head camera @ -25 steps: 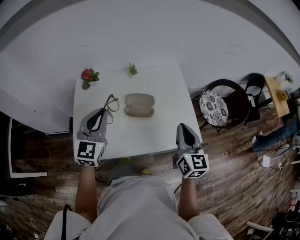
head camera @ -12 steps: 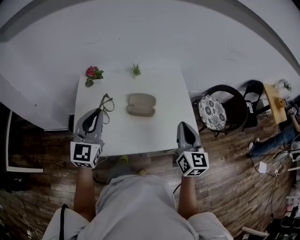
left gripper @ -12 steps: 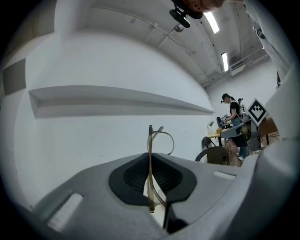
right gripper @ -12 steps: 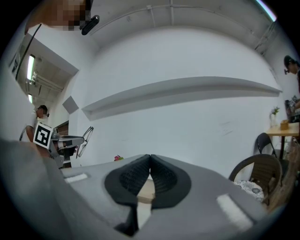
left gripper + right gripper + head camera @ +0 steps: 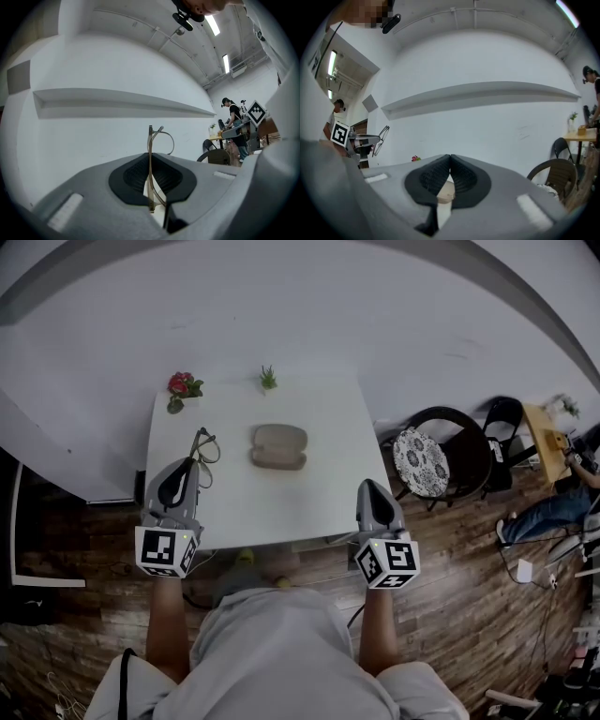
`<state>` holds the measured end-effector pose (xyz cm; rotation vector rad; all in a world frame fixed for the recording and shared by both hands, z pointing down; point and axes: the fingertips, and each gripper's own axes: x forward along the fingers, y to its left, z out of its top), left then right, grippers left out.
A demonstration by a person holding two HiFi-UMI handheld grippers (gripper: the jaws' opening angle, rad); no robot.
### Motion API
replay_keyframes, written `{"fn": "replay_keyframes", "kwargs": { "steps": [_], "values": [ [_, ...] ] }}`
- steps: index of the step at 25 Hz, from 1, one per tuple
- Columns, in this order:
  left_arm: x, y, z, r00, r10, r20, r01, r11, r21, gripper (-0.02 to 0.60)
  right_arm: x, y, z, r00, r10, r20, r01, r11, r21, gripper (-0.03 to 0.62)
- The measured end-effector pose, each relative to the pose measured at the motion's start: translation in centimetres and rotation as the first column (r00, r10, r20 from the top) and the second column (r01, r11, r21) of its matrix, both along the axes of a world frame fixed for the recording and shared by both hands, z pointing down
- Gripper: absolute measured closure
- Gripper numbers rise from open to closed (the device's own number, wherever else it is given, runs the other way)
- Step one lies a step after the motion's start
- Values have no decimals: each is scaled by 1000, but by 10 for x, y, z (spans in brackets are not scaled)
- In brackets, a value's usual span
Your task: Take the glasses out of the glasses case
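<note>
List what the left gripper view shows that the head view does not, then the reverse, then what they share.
Only the left gripper view: the left gripper seen along its jaws, which are closed on a thin part of the glasses, and the ceiling lights overhead. Only the head view: the glasses case on the white table, the red flowers, the small plant and the right gripper. Both: the left gripper and the glasses it holds.
</note>
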<state>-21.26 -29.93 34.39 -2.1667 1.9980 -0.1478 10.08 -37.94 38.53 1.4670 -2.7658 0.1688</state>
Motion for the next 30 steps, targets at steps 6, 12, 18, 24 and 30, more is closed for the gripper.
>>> {"fn": "replay_keyframes", "kwargs": {
  "steps": [6, 12, 18, 24, 30],
  "values": [
    [5, -2, -3, 1000, 10, 9, -10, 1000, 11, 558, 4, 1, -2, 1000, 9, -6, -9, 1000, 12, 591],
    [6, -7, -6, 1000, 11, 10, -11, 1000, 19, 558, 9, -3, -1, 1000, 19, -9, -19, 1000, 12, 591],
    [10, -11, -7, 1000, 15, 14, -16, 1000, 20, 558, 15, -7, -1, 1000, 26, -9, -26, 1000, 12, 591],
    [9, -18, -6, 1000, 18, 15, -18, 1000, 16, 558, 13, -13, 0, 1000, 22, -11, -22, 1000, 8, 591],
    [9, -21, -5, 1000, 19, 18, -19, 1000, 10, 558, 14, -17, 0, 1000, 25, -9, -25, 1000, 7, 591]
  ]
}}
